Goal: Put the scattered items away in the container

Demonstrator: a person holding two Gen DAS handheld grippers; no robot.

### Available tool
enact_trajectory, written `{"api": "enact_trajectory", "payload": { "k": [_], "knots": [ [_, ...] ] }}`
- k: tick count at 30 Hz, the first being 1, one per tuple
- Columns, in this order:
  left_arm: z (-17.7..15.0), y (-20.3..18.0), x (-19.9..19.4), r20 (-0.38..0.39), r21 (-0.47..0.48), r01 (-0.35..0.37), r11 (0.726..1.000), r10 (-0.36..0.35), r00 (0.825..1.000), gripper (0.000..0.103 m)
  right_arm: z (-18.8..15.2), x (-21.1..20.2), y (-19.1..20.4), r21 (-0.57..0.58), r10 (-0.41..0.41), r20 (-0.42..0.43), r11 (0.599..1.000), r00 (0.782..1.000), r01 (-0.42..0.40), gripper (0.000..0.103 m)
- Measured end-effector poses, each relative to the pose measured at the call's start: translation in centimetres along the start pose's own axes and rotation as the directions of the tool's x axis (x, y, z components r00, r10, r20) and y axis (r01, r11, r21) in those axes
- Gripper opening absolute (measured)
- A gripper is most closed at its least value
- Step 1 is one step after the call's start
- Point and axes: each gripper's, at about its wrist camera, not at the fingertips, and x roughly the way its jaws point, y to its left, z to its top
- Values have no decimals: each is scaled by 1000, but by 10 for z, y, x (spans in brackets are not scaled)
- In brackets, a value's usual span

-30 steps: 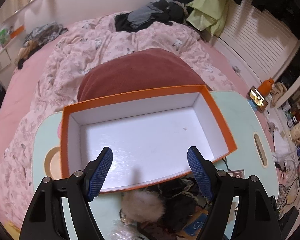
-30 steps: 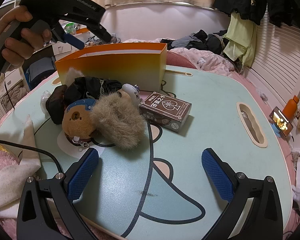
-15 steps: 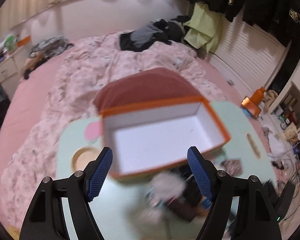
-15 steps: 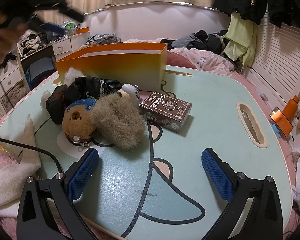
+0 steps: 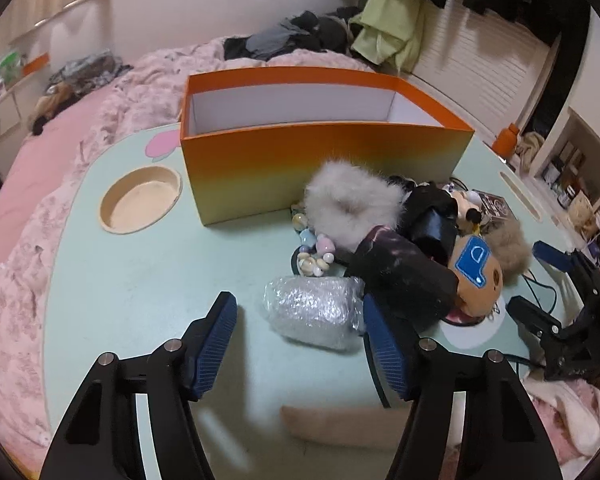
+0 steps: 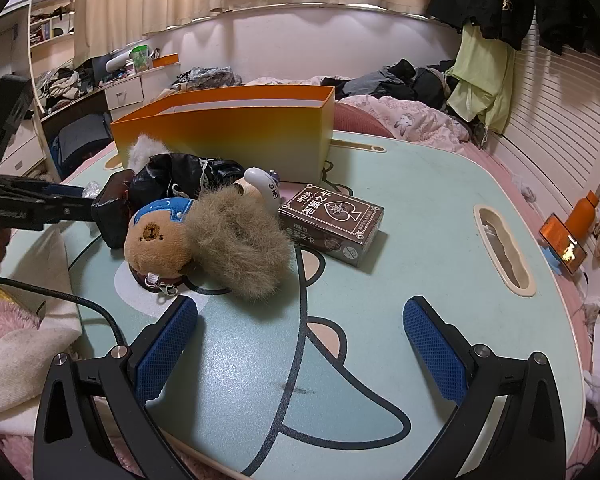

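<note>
The orange box [image 5: 324,160] stands with its top open on the pale green table [image 5: 140,288], white inside. In front of it lies a pile: a white fluffy pompom [image 5: 352,204], pastel beads [image 5: 314,252], a black bundle [image 5: 400,272], a bear plush [image 6: 156,240] with a blue patch, and brown fur [image 6: 240,244]. My left gripper [image 5: 300,332] is low over the table and its jaws are closing. A bubble-wrap packet [image 5: 314,312] lies between them, with the left pad still apart from it. My right gripper [image 6: 300,352] hovers open over bare table, holding nothing.
A brown card box [image 6: 330,224] and a white gadget [image 6: 260,184] lie beside the pile. The table has a round cup recess [image 5: 140,200] and a slot handle [image 6: 504,248]. A black cable [image 6: 60,296] crosses the near left corner. A pink bed surrounds the table.
My left gripper came away from above the box and sank toward the near side of the pile. Its jaws are narrower and now straddle the bubble-wrap packet. The right gripper stayed put.
</note>
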Motion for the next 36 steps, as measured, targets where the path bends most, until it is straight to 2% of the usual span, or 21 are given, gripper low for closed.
{"api": "enact_trajectory", "payload": {
  "k": [3,4,6,12,18,20,24,25,26,28,34,36],
  "knots": [
    [-3,-3,1,40,8,-20,1000,20,999,62,0,0,0,-2,-1,2,1000,1000,1,103],
    [-5,-5,1,54,16,-30,999,29,998,50,0,0,1,-2,-1,1,1000,1000,1,103],
    [-9,-10,2,69,40,-58,998,55,996,34,1,0,1,-4,-4,1,1000,1000,4,103],
    [-13,-15,-1,99,81,-109,991,100,990,32,7,1,3,-10,11,-5,1000,1000,-11,102],
    [-15,-12,-4,113,84,-102,991,92,989,32,27,1,11,-51,6,39,999,999,-4,100],
    [-15,-10,-3,106,77,-92,993,84,991,32,36,6,13,-55,18,25,998,1000,-16,88],
    [-15,-9,-2,102,69,-88,994,81,991,32,41,13,23,-95,29,15,995,999,-28,84],
    [-16,-10,-1,102,70,-88,994,81,992,32,41,13,24,-100,40,12,994,999,-38,76],
    [-16,-10,-1,102,71,-88,994,81,992,32,41,15,25,-103,54,3,993,999,-53,61],
    [-15,-11,-1,104,74,-88,993,80,991,32,40,19,26,-100,79,-25,992,997,-81,44],
    [-15,-8,-6,119,62,-74,995,67,991,32,32,13,20,-67,136,-10,988,991,-136,28],
    [-14,-7,-9,128,54,-66,996,59,990,32,31,7,17,-46,135,17,990,991,-134,28]
  ]
}}
